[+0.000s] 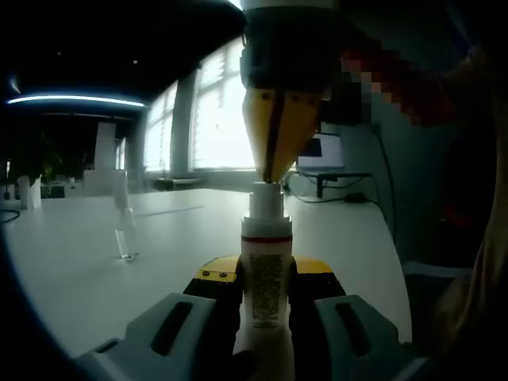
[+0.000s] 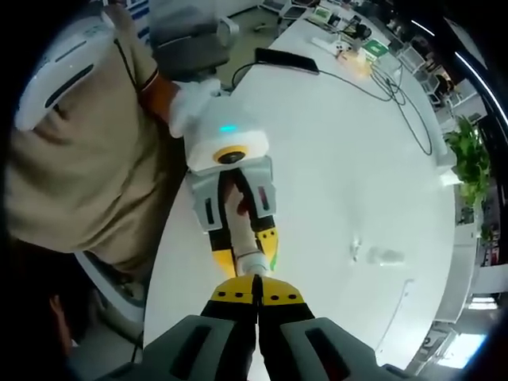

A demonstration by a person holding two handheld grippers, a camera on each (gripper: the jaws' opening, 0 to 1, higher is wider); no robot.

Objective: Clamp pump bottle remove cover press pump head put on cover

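Left gripper view is dim and backlit by bright windows, so colours wash out. Its own left claw (image 1: pixel 266 317) has its grey and yellow-tipped jaws closed against the sides of a white cylindrical plastic pump bottle (image 1: pixel 266 278) with a printed label and a dark red band below its neck; the bottle's base is cut off by the bottom of the picture. From above, the right claw (image 1: pixel 274 163) comes down with its yellow tips drawn together into a wedge, the point touching the white pump head (image 1: pixel 266 194); whether it pinches anything there is hard to make out. Off to the left, a clear slender plastic cover (image 1: pixel 124 226) stands upright on the white table (image 1: pixel 95 270), well apart from the bottle.

Right gripper view looks down on the same scene: the right claw (image 2: pixel 255 294) shows its jaws together over the pump bottle (image 2: pixel 246 258), most of which is hidden between the left claw's (image 2: pixel 242 226) jaws. The transparent cover (image 2: pixel 381 255) is faint against the glossy table (image 2: pixel 333 159). A person's beige sleeve (image 2: pixel 79 175) fills the left side
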